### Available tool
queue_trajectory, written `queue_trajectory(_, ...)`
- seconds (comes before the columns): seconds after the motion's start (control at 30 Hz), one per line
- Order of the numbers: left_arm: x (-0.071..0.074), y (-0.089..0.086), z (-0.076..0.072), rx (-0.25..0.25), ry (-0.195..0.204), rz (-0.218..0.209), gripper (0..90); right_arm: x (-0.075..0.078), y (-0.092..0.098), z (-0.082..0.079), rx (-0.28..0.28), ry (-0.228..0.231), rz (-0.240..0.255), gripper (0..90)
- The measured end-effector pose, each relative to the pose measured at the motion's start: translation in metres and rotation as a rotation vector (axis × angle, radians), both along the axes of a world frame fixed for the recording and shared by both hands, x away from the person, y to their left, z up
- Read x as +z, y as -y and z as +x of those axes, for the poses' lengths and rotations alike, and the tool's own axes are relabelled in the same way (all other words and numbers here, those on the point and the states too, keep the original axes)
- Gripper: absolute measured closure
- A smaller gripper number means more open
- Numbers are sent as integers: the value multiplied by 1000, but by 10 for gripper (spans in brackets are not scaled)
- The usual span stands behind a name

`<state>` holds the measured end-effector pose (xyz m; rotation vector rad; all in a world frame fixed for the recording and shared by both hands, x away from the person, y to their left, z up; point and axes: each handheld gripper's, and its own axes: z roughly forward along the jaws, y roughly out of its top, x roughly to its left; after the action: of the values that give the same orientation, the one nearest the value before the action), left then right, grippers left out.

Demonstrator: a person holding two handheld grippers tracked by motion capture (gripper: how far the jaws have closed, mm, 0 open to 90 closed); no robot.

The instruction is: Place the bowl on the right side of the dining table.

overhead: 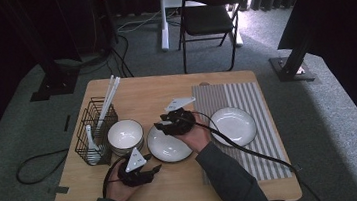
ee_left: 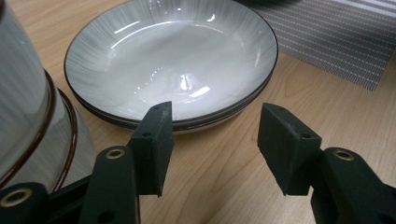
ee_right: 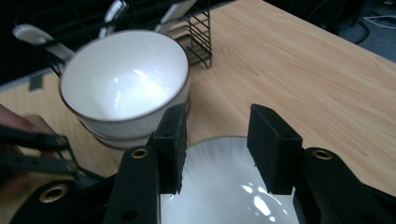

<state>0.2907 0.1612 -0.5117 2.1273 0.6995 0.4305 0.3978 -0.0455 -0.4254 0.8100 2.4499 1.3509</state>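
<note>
A stack of shallow white plates with dark rims (overhead: 169, 147) lies at the middle of the wooden table. Stacked white bowls (overhead: 125, 135) stand just left of it. My left gripper (overhead: 154, 169) rests near the table's front edge and points at the plates' near rim. Its jaws are open with nothing between them (ee_left: 215, 126); the plates (ee_left: 173, 60) lie just ahead and a bowl (ee_left: 23, 107) is at the left. My right gripper (overhead: 161, 126) hovers over the plates' far edge, open and holding nothing (ee_right: 217, 126). Below it is the top plate (ee_right: 224, 186), and beyond it the bowls (ee_right: 123, 79).
A black wire basket (overhead: 94, 132) with white utensils stands at the table's left. A single plate (overhead: 233, 125) lies on a grey striped mat (overhead: 257, 102) at the right. A folding chair (overhead: 208, 17) stands on the floor beyond the table.
</note>
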Motion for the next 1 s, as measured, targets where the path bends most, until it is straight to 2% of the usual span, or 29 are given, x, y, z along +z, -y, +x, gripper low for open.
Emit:
queue_trajectory(0.17, -2, 0, 0, 8, -5, 4, 473, 2, -12, 2, 17, -8, 8, 570)
queue_trajectory(0.3, -3, -1, 1, 12, -5, 1, 472, 2, -22, 4, 26, -23, -4, 569)
queue_trajectory(0.4, -4, -2, 3, 18, -20, 1, 457, 4, -30, 3, 41, -19, 3, 569)
queue_trajectory(0.63, -5, -2, 3, 18, -19, 0, 451, 8, -47, 6, 57, -22, -4, 569)
queue_trajectory(0.9, -6, -1, 3, 9, -23, 11, 452, -1, -65, 20, 53, -38, -25, 568)
queue_trajectory(1.0, -6, -1, 3, 8, -23, 10, 450, -7, -66, 27, 35, -60, -26, 564)
